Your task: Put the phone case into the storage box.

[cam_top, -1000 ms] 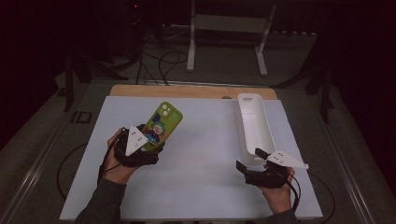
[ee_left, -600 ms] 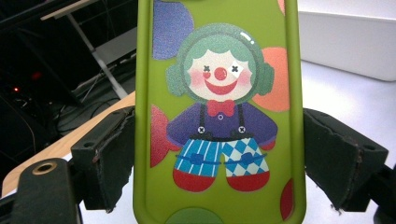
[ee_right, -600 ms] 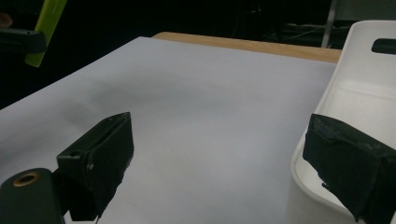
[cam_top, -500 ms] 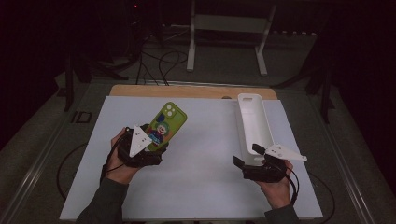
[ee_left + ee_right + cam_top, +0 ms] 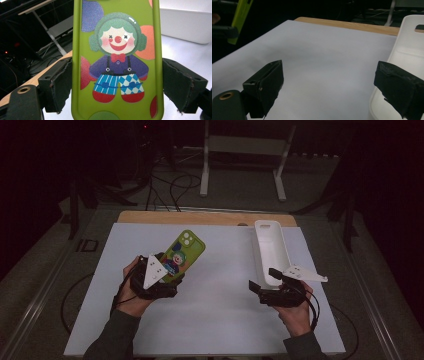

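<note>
The left gripper (image 5: 165,272) is clamped on the green phone case (image 5: 183,254), its two black jaws pressing the case's long edges so the clown print faces up toward the high camera. The grip sits low on the case, likely so that most of its length stays free for handling. The right gripper (image 5: 262,281) hangs with its jaws wide apart and nothing between them, just beside the near end of the white tray (image 5: 270,251), probably waiting its turn.

Taking the tray as landmark: the white sheet (image 5: 220,320) spreads under it and far to its left, covering most of the wooden table (image 5: 200,217), whose edge shows beyond the tray's far end. The phone case is held above the sheet, well apart from the tray on its left, tilted with its camera cut-out pointing away from the person.
</note>
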Demonstrator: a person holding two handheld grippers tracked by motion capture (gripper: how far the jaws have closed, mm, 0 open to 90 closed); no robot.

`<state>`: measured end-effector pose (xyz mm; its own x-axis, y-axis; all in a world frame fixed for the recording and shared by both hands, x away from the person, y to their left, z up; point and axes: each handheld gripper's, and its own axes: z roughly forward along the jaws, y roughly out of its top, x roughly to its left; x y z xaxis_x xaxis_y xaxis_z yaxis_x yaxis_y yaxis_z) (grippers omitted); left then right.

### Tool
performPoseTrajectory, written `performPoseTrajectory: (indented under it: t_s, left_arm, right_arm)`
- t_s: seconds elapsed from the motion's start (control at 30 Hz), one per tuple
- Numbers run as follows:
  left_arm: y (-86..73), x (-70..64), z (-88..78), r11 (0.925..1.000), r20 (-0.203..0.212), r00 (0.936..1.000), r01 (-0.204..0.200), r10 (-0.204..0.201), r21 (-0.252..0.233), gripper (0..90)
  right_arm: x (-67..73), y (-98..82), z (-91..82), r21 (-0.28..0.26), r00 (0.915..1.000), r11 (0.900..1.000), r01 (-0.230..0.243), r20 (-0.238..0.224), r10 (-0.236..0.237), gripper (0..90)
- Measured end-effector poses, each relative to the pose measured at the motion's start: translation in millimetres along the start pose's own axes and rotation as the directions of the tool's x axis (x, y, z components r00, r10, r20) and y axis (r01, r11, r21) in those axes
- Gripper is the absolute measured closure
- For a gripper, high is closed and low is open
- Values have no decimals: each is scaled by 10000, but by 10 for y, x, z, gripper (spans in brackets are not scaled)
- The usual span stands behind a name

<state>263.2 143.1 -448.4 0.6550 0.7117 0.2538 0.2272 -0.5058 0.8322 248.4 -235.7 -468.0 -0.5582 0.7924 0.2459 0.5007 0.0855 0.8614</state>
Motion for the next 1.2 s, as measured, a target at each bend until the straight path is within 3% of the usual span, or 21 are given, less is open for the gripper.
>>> performPoseTrajectory:
  t_s: [1.2]
  left_arm:
    - [68,-183,95,9990,294,9986,-438,439,-36,161]
  right_arm:
    - [126,222,182,-114,9979,9999,62,-643,-69,88]
